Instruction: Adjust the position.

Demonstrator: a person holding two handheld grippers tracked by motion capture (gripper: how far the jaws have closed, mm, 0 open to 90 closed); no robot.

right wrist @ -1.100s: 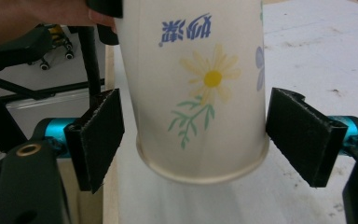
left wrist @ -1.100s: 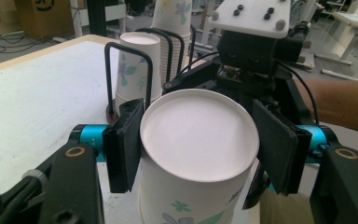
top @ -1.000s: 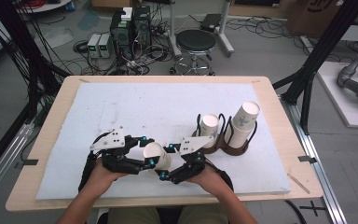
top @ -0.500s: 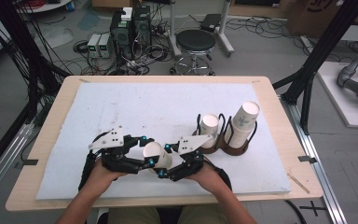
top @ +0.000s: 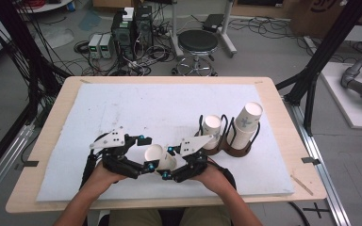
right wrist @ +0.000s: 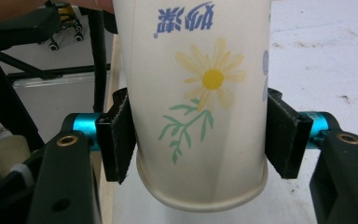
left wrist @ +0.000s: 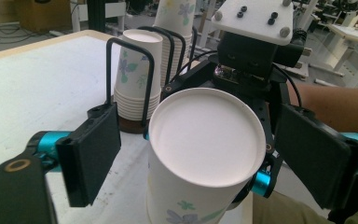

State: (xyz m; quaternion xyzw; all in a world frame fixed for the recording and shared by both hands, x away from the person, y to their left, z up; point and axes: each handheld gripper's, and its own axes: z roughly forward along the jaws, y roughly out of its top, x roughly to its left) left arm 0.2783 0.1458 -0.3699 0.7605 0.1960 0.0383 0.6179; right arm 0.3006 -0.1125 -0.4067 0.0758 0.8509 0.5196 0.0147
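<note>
1. The right gripper (top: 167, 173) holds a paper cup (top: 159, 157) near the front edge of the tabletop (top: 264, 87), a little left of its middle. In the right gripper view its two pads press the cup's (right wrist: 200, 102) sides from either hand, the base end pointing toward that camera.
2. The left gripper (top: 147, 168) faces it from the other side. In the left gripper view its jaws stand wide, one on each side of the cup's (left wrist: 205, 154) flat white end, and neither pad (left wrist: 91, 158) touches the wall.
3. Two stacks of cups (top: 212, 129) sit in a black wire rack (top: 238, 148) toward the right edge, well behind the grippers.
4. The step in hand looks like a handover, or a two-handed separating of nested cups; whether more than one cup is held I cannot tell.
5. The next move probably calls for the left jaws to close squarely on the cup's wall, lightly enough not to crush the paper.
6. Only then should the right gripper loosen, or the cup may drop to the tabletop.
</note>
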